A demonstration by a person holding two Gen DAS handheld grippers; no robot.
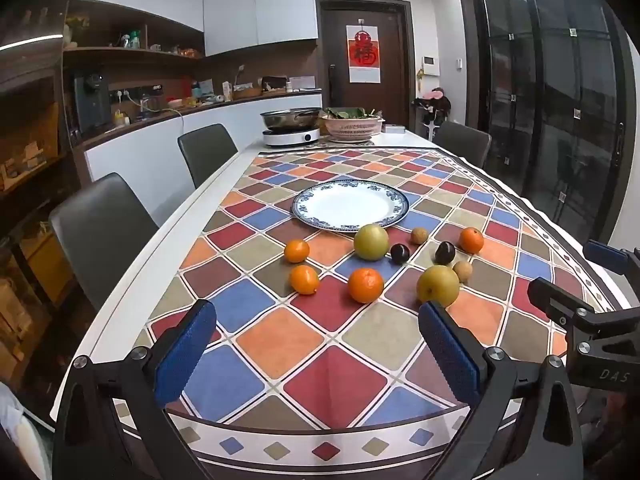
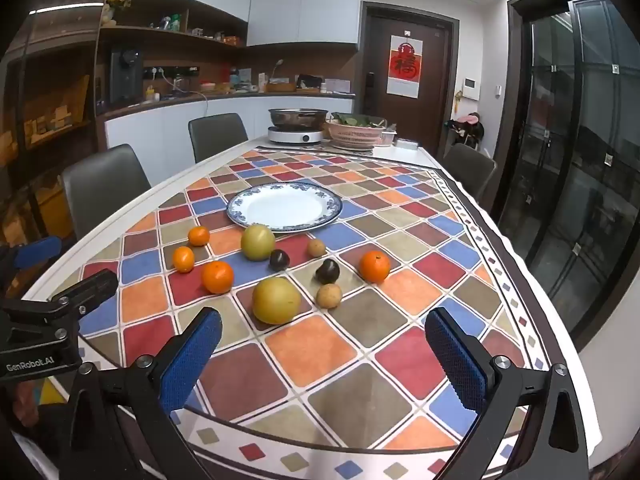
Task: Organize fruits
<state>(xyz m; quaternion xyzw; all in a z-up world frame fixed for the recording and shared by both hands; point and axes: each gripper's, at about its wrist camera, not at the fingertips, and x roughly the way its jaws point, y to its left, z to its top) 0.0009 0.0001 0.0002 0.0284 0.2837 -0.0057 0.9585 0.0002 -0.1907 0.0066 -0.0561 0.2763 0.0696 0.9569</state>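
The left gripper [image 1: 318, 342] is held low and level, its two blue-padded fingers [image 1: 184, 350] spread wide with nothing between them. The right gripper [image 2: 324, 350] is posed the same way, jaws wide apart and empty (each one's black frame also shows at the edge of the other's view), the two side by side, near but not touching.

Ahead of your hand-held gripper, the worktop [image 1: 248, 160] wears a chequered cloth [image 1: 320, 360]. Grey chairs [image 1: 100, 220] line its left; white cabinets [image 1: 260, 0] and dark shelving [image 1: 132, 52] beyond. Black glass doors [image 1: 560, 100] stand right.
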